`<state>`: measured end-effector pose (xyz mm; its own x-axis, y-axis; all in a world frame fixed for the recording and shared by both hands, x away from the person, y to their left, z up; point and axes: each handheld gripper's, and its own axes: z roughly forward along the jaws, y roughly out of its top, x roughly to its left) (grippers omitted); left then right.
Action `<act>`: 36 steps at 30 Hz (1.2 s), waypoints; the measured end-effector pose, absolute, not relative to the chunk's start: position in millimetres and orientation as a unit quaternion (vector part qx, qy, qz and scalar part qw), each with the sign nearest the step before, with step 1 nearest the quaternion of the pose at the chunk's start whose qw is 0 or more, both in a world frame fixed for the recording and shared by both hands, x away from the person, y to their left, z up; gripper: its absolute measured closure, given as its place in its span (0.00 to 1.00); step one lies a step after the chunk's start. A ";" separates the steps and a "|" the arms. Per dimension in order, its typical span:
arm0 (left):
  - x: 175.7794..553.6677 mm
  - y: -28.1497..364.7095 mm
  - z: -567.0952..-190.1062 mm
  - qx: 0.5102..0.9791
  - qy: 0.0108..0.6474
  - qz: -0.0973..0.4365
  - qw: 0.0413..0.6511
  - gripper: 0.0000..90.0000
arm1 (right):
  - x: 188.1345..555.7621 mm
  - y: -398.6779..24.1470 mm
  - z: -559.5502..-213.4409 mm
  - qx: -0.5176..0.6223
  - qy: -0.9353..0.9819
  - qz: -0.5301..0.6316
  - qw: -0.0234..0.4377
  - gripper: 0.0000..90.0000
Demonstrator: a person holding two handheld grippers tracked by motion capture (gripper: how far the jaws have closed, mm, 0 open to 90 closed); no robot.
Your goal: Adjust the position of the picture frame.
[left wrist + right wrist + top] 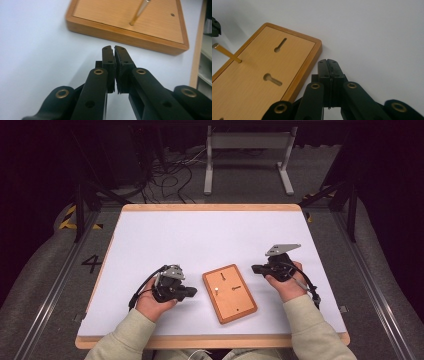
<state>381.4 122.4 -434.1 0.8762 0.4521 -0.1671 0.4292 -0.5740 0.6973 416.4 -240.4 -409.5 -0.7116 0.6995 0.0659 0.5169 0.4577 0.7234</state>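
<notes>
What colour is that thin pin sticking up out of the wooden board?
The thin metal pin is brassy gold, clearest in the right gripper view, standing in the light-brown wooden board.

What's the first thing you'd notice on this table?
A wooden board lies near the front of the white table, with a brass pin standing up in it. One gripper sits on each side, left gripper and right gripper, both with jaws shut and empty.
</notes>
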 end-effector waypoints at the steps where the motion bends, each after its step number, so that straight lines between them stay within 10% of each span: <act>1: 381.8 125.3 -433.8 0.885 0.251 0.020 0.392 0.96 | 420.1 -236.3 -409.9 0.363 0.847 0.371 0.118 1.00; 36: 384.4 153.7 -439.6 0.861 0.303 0.040 0.407 0.96 | 471.2 -122.4 -433.4 0.318 0.889 0.321 0.071 1.00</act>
